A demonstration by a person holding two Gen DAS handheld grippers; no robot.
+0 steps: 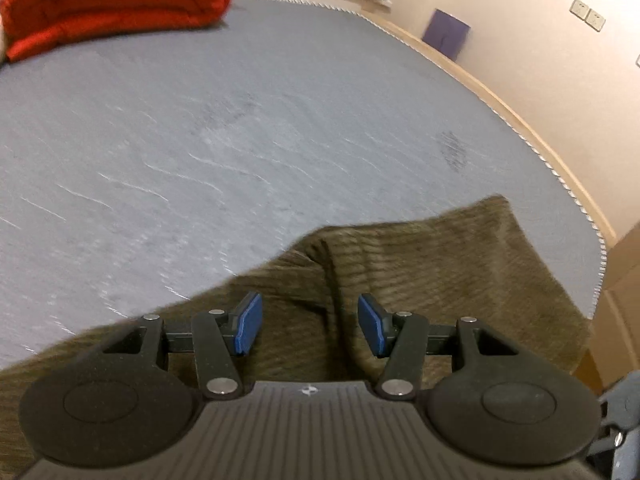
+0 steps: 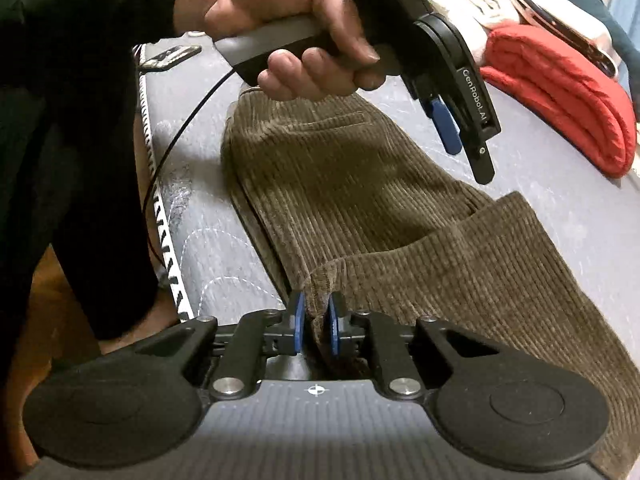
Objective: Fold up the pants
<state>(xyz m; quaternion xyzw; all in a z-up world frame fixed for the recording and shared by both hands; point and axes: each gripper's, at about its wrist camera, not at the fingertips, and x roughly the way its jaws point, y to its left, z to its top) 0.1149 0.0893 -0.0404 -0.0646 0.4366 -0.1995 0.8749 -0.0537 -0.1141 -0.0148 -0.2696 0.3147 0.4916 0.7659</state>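
Note:
Olive-brown corduroy pants (image 2: 360, 184) lie on the grey mattress (image 2: 216, 256), partly folded, with one layer doubled over toward the near right. My right gripper (image 2: 316, 320) is shut on a raised edge of the pants near the mattress's near side. My left gripper (image 1: 310, 322) is open and empty, hovering just above the pants (image 1: 420, 276). It also shows in the right wrist view (image 2: 448, 128), held by a hand above the far part of the pants.
A folded red blanket (image 1: 112, 0) lies at the far end of the mattress (image 1: 240, 120) and shows in the right wrist view (image 2: 560, 92). A cream wall with a purple panel (image 1: 446, 34) borders one side. The person's dark-clad body (image 2: 68, 140) stands at the left edge.

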